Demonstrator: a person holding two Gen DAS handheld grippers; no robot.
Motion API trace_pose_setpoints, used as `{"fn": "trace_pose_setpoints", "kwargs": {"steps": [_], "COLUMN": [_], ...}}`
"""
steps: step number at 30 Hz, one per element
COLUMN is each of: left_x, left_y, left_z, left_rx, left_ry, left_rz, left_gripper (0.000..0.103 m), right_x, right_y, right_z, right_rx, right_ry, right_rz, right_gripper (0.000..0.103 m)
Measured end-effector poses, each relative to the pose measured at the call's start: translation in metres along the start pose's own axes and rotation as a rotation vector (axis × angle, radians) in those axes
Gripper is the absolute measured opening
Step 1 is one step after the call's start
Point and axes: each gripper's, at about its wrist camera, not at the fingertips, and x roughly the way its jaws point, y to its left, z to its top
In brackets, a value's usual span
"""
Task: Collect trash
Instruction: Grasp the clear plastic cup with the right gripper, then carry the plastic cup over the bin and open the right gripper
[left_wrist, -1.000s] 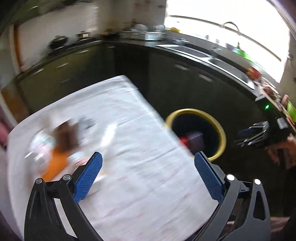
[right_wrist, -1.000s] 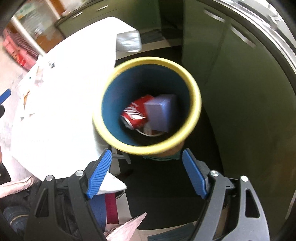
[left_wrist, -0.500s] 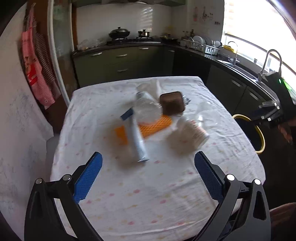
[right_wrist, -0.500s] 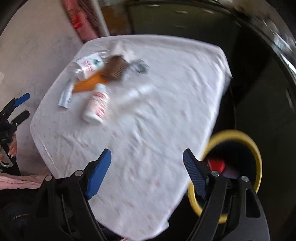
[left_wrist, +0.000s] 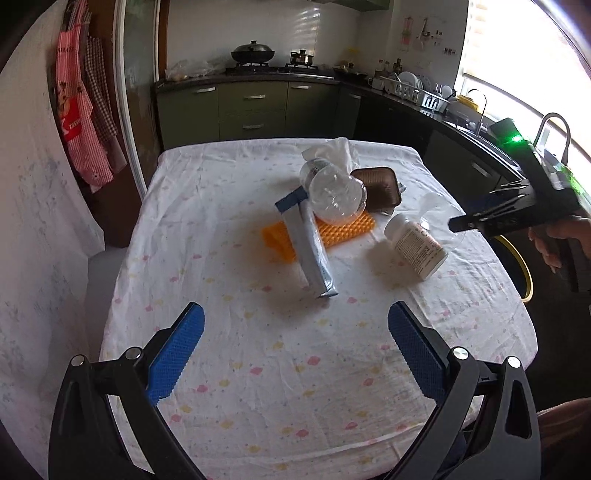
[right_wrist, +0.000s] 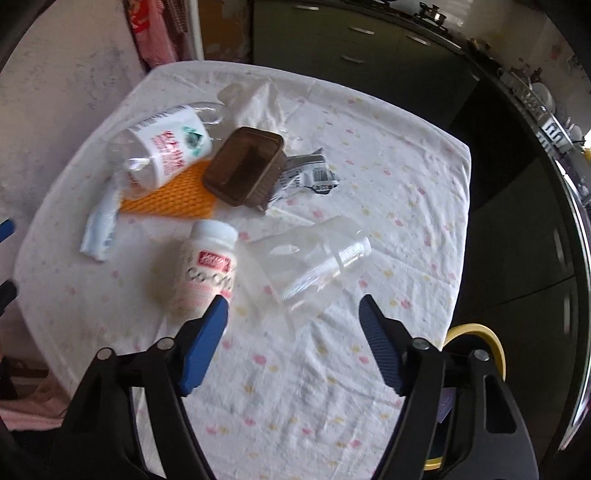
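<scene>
Trash lies mid-table on a white cloth: a white pill bottle (left_wrist: 415, 246) (right_wrist: 207, 273), a clear plastic cup (right_wrist: 310, 264), a crushed clear bottle (left_wrist: 332, 192) (right_wrist: 162, 151), a brown tray (left_wrist: 380, 189) (right_wrist: 245, 166), an orange mat (left_wrist: 325, 232) (right_wrist: 173, 197), a silver-blue tube (left_wrist: 314, 251) and a torn wrapper (right_wrist: 314, 177). My left gripper (left_wrist: 295, 347) is open and empty above the near table edge. My right gripper (right_wrist: 293, 332) is open and empty, just short of the cup and pill bottle; it also shows in the left wrist view (left_wrist: 517, 218).
A yellow-rimmed bin (right_wrist: 476, 332) (left_wrist: 524, 266) stands on the floor at the table's right side. Dark green kitchen cabinets (left_wrist: 255, 107) run along the back and right. Aprons hang on the left wall (left_wrist: 85, 125).
Both grippers swung away from the bin to face the table. The right gripper has come closer to the cup and pill bottle. The left gripper's view has steadied over the table.
</scene>
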Motion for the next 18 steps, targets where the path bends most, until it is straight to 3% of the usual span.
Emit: {"fn": "trace_pose_setpoints", "kwargs": {"steps": [6,10,14,18], "left_x": [-0.002,0.000,0.002,0.004], "left_y": [0.007,0.010,0.010,0.007], "left_z": [-0.004,-0.005,-0.007,-0.007], "left_rx": [-0.009,-0.013,-0.015,-0.009], "left_ry": [-0.005,-0.001,0.006,0.009], "left_rz": [0.001,-0.001,-0.003,-0.005], "left_gripper": [0.098,0.098,0.098,0.098], "right_x": [0.014,0.012,0.004,-0.010], "right_y": [0.011,0.013,0.005,-0.013], "right_z": [0.004,0.007,0.009,0.009], "right_rx": [-0.010,-0.022,-0.024,0.029], "right_ry": [-0.020,-0.046,-0.092,-0.127], "right_rz": [-0.094,-0.157,-0.213,-0.190], "right_gripper": [0.053,0.033,0.005,0.005]}}
